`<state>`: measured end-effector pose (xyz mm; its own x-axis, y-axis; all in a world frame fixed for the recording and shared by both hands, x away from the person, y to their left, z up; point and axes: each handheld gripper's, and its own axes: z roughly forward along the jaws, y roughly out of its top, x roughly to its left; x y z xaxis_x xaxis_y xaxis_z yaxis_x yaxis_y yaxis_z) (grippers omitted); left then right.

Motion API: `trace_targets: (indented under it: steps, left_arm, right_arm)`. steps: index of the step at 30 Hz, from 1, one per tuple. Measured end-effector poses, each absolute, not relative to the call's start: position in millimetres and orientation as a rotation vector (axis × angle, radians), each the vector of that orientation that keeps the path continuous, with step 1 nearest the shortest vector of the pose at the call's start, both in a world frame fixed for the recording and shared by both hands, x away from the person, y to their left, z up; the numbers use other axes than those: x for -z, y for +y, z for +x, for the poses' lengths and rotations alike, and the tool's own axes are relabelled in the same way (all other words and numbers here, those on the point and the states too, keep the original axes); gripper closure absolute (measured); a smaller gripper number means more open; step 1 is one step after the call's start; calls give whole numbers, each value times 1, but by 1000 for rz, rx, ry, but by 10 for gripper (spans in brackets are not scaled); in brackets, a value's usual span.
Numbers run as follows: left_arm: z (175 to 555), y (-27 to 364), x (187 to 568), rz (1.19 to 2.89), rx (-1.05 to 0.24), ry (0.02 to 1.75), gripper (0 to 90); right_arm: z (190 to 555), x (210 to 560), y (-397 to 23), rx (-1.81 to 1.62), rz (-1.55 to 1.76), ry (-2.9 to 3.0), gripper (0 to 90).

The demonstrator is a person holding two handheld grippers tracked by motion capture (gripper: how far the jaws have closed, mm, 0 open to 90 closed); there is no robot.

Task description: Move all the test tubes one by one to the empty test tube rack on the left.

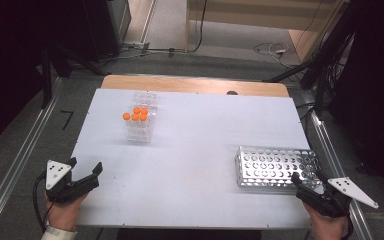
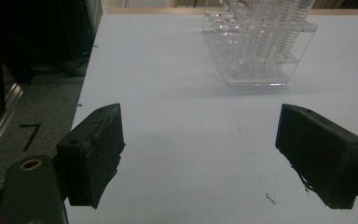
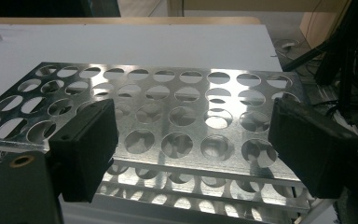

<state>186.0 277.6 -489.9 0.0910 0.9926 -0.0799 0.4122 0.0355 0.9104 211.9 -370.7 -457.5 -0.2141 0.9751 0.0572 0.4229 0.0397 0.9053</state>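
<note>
A: Metal rack [image 1: 275, 167], one of them, at about four o'clock on the white table [image 1: 195, 150]. It is a shiny box of perforated sheet, its top plate punched with rows of round holes, with more holed plates under it.

B: And the other rack?

A: One clear plastic rack [image 1: 141, 120], at about ten o'clock, well apart from the metal one. I count five orange caps [image 1: 136, 114] bunched together on its top (the tubes below them are too faint to count).

B: The tools?

A: Two. The left gripper [image 1: 86, 173] sits at seven o'clock, near the table's front edge, jaws spread wide with bare table between them; in the left gripper view the clear rack [image 2: 256, 46] stands ahead at twelve o'clock. The right gripper [image 1: 305, 186] is at five o'clock, just beside the metal rack's near corner. In the right gripper view its jaws are released and wide apart, with the metal rack [image 3: 168, 112] beyond them, not pinched.

B: Any writing?

A: No label on either rack. A dark mark like a seven [image 1: 66, 119] shows on the floor at nine o'clock.
</note>
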Motion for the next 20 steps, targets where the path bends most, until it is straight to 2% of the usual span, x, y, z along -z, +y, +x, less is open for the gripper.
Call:
trace_targets:
  steps: [20]
  left_arm:
    - [189,278,494,1527,-837,1473,155]
  right_arm:
    - [206,457,-383,-1148,1456,1654,141]
